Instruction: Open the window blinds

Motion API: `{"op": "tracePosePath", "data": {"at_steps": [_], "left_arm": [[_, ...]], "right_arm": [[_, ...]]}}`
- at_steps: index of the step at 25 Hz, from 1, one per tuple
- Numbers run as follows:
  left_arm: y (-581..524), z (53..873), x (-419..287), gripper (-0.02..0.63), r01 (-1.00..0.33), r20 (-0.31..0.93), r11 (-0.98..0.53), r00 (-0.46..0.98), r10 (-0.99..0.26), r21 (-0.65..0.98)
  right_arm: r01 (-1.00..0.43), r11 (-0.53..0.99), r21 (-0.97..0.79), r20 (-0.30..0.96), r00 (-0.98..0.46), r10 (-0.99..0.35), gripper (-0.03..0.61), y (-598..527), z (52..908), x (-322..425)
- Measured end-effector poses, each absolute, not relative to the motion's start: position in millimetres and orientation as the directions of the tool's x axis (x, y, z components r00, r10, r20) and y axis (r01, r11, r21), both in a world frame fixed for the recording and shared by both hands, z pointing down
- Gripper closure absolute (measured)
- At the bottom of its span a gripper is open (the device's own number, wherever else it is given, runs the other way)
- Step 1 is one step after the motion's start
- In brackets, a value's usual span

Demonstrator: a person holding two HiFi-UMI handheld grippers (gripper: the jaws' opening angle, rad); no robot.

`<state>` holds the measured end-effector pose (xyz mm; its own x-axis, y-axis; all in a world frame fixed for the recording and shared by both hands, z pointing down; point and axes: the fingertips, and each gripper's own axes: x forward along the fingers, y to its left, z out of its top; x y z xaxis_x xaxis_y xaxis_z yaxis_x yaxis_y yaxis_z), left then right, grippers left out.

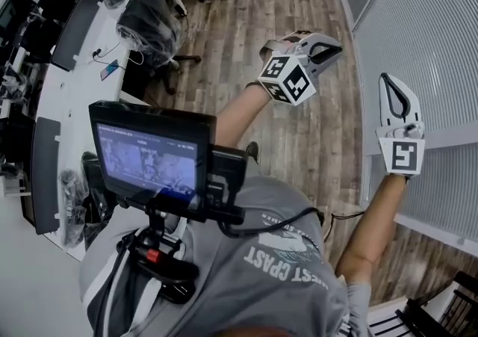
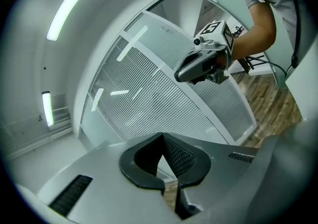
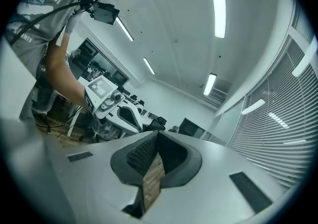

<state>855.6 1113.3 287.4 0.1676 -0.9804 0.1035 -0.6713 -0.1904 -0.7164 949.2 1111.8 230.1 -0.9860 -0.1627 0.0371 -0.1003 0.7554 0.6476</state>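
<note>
The white slatted window blinds (image 1: 433, 44) are down and cover the glass at the right of the head view. They also fill the middle of the left gripper view (image 2: 149, 99) and the right side of the right gripper view (image 3: 283, 118). My right gripper (image 1: 388, 78) is raised close in front of the blinds, shut and holding nothing (image 3: 158, 136). My left gripper (image 1: 337, 48) hangs further left over the wooden floor, its tips together with nothing between them (image 2: 162, 138). Each gripper shows in the other's view: the right gripper (image 2: 178, 75) and the left gripper (image 3: 149, 126).
A white horizontal window frame bar (image 1: 441, 137) crosses the blinds beside my right gripper. A long desk with monitors (image 1: 75, 81) and a plastic-wrapped office chair (image 1: 149, 22) stand at the left. A screen rig (image 1: 149, 156) hangs at my chest. Wooden floor (image 1: 299, 126) lies between.
</note>
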Motion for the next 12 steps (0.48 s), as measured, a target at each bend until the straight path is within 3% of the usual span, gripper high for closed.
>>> {"op": "tracePosePath", "data": {"at_steps": [4, 12], "left_arm": [[1098, 285, 843, 0.611, -0.680, 0.089, -0.191, 0.183, -0.979, -0.708], [986, 296, 673, 0.611, -0.692, 0.066, -0.203, 0.219, -0.973, -0.693]], "right_arm": [[-0.105, 0.750, 0.653, 0.050, -0.982, -0.180, 0.575, 1096, 233, 936], [-0.116, 0.746, 0.656, 0.060, -0.977, -0.205, 0.575, 988, 243, 761]]}}
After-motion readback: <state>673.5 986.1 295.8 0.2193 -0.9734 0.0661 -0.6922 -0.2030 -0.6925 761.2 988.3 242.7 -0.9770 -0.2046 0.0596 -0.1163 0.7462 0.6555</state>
